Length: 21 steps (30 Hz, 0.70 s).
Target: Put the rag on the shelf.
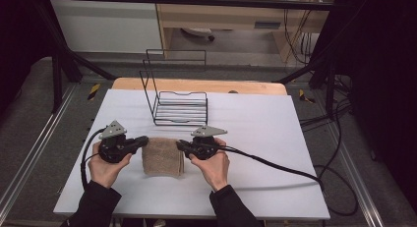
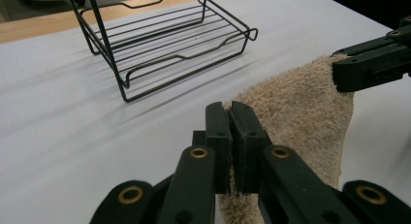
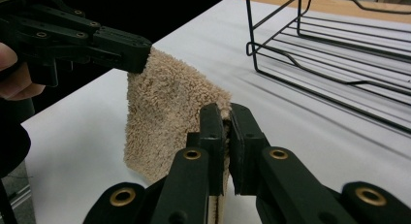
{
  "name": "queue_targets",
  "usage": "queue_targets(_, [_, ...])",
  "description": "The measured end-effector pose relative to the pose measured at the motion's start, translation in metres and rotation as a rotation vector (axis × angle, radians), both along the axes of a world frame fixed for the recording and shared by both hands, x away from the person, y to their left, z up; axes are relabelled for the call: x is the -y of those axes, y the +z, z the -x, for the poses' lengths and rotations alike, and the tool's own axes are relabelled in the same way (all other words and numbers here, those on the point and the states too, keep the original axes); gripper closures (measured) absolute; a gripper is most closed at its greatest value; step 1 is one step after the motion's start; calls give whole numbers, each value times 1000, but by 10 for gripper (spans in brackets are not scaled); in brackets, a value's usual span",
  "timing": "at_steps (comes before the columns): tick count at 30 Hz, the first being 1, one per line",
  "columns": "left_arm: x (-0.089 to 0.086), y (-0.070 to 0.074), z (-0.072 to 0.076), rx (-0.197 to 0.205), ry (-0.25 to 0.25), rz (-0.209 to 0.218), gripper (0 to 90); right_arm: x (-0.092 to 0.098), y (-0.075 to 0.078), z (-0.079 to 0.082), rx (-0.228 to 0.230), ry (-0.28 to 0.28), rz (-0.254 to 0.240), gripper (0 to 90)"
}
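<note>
A folded tan towel (image 1: 163,157) hangs between my two grippers over the white table (image 1: 255,124). My left gripper (image 1: 143,141) is shut on its left top corner, and my right gripper (image 1: 181,145) is shut on its right top corner. In the left gripper view the jaws pinch the towel (image 2: 295,117) at the edge, with the left gripper (image 2: 231,118) tips pressed together; the other gripper (image 2: 339,71) grips the far corner. In the right gripper view the towel (image 3: 167,107) hangs down from both grips, my right gripper (image 3: 225,118) near and the left gripper (image 3: 140,56) far.
A black wire rack (image 1: 179,108) with a tall back frame stands just behind the towel, also seen as the rack (image 2: 165,40) and the rack (image 3: 339,54). Cables trail from both grippers across the table. A wooden board (image 1: 196,84) lies along the far edge.
</note>
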<state>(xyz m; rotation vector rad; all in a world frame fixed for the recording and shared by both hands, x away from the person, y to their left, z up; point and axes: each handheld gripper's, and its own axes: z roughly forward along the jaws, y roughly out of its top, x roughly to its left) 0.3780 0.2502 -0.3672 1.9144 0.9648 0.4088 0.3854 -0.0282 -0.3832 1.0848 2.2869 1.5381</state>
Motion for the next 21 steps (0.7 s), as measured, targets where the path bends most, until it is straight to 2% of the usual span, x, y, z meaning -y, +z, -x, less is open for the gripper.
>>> queue_targets(13, [5,15,6,43,-1,20,865,8,16,2,63,15,4,855])
queue_targets(21, [5,27,6,72,3,41,865,9,32,2,109,19,10,855])
